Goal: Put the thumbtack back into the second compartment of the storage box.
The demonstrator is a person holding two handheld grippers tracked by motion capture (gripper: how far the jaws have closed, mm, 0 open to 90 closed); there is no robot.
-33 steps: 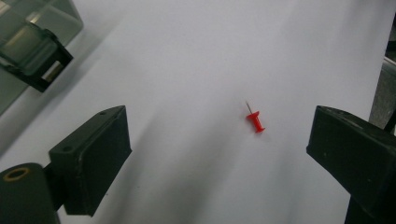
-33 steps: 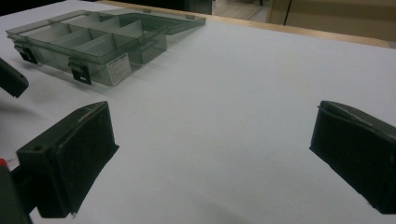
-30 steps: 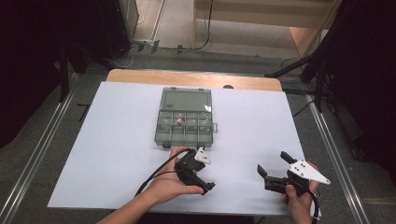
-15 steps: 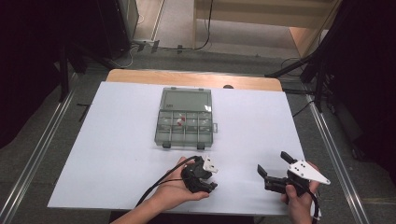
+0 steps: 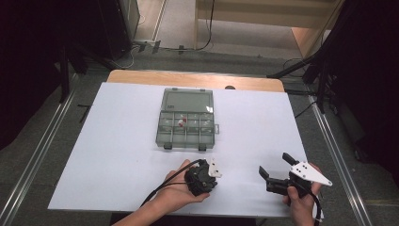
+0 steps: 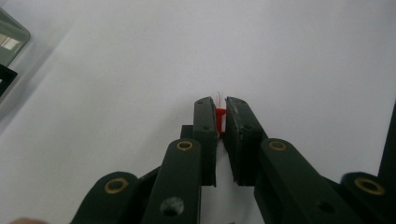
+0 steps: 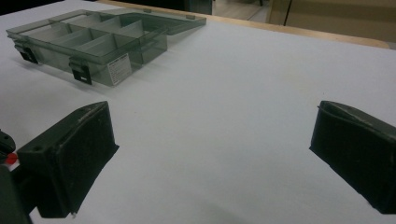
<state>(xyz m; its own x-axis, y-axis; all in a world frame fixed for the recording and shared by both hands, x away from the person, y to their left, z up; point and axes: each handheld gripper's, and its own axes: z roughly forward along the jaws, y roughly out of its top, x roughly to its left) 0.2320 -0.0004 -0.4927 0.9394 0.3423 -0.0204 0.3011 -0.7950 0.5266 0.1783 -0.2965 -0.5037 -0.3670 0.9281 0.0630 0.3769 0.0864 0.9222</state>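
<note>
Left tool (image 6: 220, 114) just closed on red pin (image 6: 220, 113); right tool (image 7: 212, 140) wide open; organizer box (image 5: 187, 120) open.

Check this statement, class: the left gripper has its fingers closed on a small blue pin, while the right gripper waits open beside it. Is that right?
One detail is wrong: the colour. The left gripper view shows the left gripper with its fingers, which have just been closing, pinching a small red pin, not a blue one. The right gripper does wait open beside it, as the high view shows.
</note>
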